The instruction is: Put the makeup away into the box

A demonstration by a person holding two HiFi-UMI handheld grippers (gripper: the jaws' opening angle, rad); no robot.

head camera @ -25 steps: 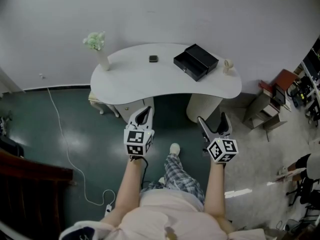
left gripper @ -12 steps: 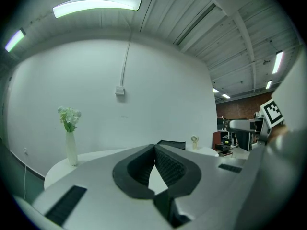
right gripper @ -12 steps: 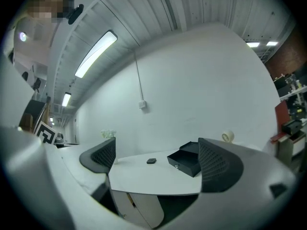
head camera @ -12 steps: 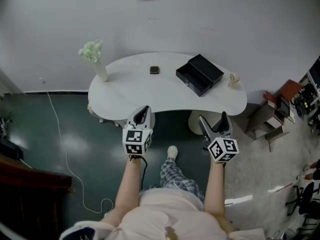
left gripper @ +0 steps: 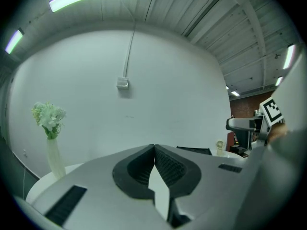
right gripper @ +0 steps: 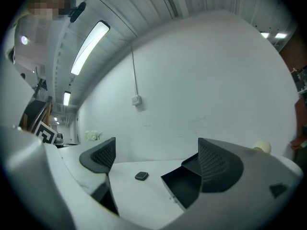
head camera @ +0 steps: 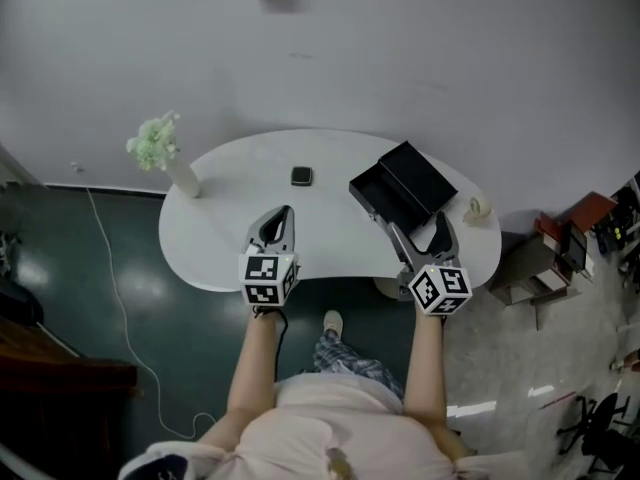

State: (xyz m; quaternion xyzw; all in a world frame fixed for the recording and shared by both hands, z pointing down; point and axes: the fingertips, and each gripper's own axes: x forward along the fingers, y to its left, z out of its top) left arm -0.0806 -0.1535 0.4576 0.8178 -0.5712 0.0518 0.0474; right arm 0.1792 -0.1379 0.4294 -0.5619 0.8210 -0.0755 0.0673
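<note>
In the head view the makeup case [head camera: 302,176] is seen on the white table [head camera: 220,238], left of the open black box [head camera: 405,183]; in the left gripper view the left gripper [left gripper: 154,150] is shown pressed together, empty; in the right gripper view the right gripper [right gripper: 156,164] is shown spread, nothing held

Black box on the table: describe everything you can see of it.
The black box stands open, its lid laid back behind it. It looks rigid and matte, with a small pale clasp on the front side. The inside appears empty. It sits skewed on the right part of the white table, touching only the tabletop.
</note>
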